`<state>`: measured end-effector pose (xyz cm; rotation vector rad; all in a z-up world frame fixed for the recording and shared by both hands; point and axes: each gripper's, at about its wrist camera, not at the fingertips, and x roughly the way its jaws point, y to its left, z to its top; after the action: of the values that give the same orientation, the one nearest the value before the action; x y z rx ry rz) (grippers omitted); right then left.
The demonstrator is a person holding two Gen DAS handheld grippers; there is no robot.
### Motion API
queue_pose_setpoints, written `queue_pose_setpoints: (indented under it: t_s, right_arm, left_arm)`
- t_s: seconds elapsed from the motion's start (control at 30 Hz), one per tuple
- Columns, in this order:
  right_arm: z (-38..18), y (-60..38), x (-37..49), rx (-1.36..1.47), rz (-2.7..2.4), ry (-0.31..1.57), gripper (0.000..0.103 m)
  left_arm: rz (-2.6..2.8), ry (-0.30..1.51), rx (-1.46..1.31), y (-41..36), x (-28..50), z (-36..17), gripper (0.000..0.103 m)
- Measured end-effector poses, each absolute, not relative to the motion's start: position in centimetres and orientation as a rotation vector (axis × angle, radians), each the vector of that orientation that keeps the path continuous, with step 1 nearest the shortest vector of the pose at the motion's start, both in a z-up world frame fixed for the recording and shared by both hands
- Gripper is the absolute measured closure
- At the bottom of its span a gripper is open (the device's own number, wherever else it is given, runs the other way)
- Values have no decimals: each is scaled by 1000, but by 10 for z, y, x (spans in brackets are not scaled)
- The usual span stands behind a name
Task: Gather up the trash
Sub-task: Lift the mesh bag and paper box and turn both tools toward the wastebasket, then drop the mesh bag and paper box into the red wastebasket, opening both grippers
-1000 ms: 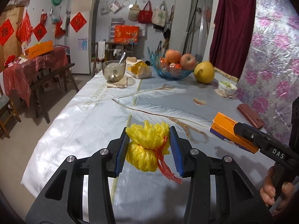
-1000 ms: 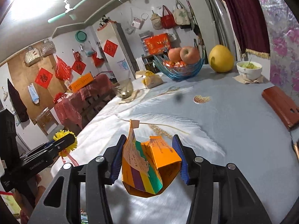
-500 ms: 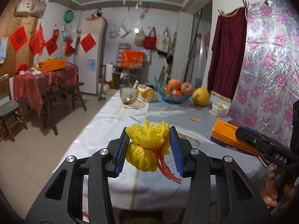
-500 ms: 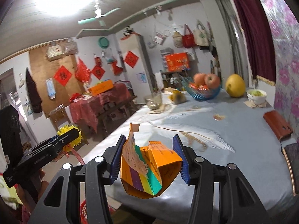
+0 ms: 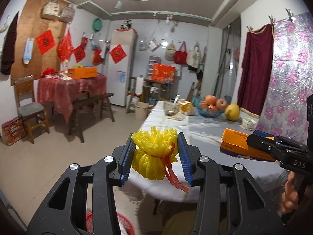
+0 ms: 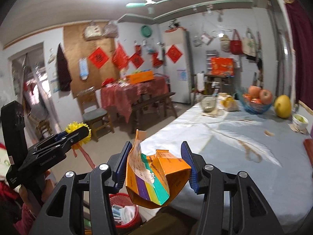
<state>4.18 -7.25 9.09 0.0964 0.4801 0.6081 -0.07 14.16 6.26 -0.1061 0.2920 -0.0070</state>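
Left wrist view, left gripper (image 5: 156, 156) pinching ribbed yellow foam net (image 5: 154, 152), right gripper (image 6: 158, 166) clamping creased orange carton (image 6: 156, 176)

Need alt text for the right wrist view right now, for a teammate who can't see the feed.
The right gripper holds a crumpled orange carton between its jaws above a red waste basket beside the cloth-covered table. At left, the left gripper holds a yellow foam net.

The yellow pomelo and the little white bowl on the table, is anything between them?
Nothing: in the right wrist view, only bare tablecloth separates the pomelo and the bowl.
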Motion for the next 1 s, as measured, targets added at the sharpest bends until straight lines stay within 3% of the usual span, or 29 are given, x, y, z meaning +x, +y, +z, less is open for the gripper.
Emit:
queue_pose_setpoints:
  t_s: [0.23,0.5,1.0]
  right_arm:
    - [78,5,31,-8,721,556,52]
    - [25,82,30,-90,839,741,52]
    - [-62,121,51,-119,865,980,52]
  left_arm:
    - [81,400,-152,204,-11,14,59]
    - [117,624,-314,270,16,-69,59]
    - [166,1010,-415,321,54,-234,58]
